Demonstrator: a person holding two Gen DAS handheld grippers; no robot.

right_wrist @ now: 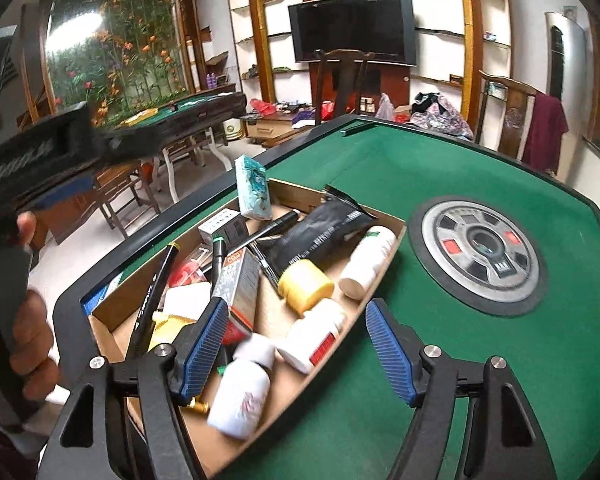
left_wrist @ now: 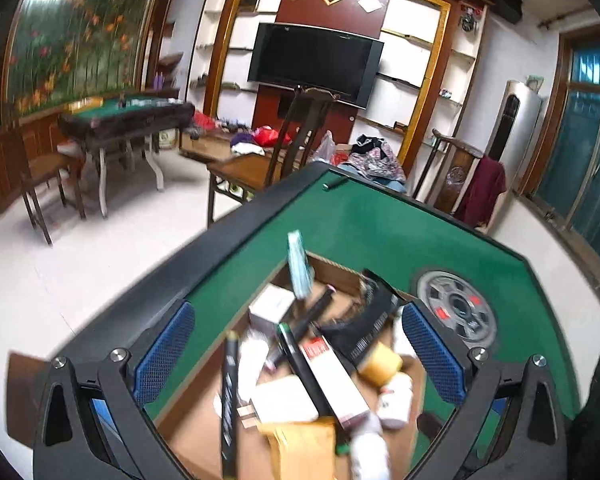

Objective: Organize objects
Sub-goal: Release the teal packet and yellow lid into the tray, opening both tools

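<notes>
1. Nearest the lens, right gripper with blue-padded jaws spread and nothing pinched, poised over the near end of a cardboard box on the green table
2. Left gripper likewise spread to full width, empty, framing the same box from above; seen also from the right wrist at upper left, blurred, with a hand wrapped round its grip
3. Crowding the box: white bottle at the near end, white bottle with red label just beyond, yellow-capped jar, another white bottle against the right wall, black pouch lying across the middle
4. Also inside: grey-and-red carton tilted beside the left pad, black pen leaning along the left wall, teal packet standing upright at the far corner, small white box next to it
5. Right of the box, apart from it, round silver hub set in the felt
6. Beyond the table edge, wooden chair, second green-topped table at left, maroon cloth draped over a chair at right
7. Farthest back, dark television within a gold-framed shelf wall, floral mural on the left
</notes>
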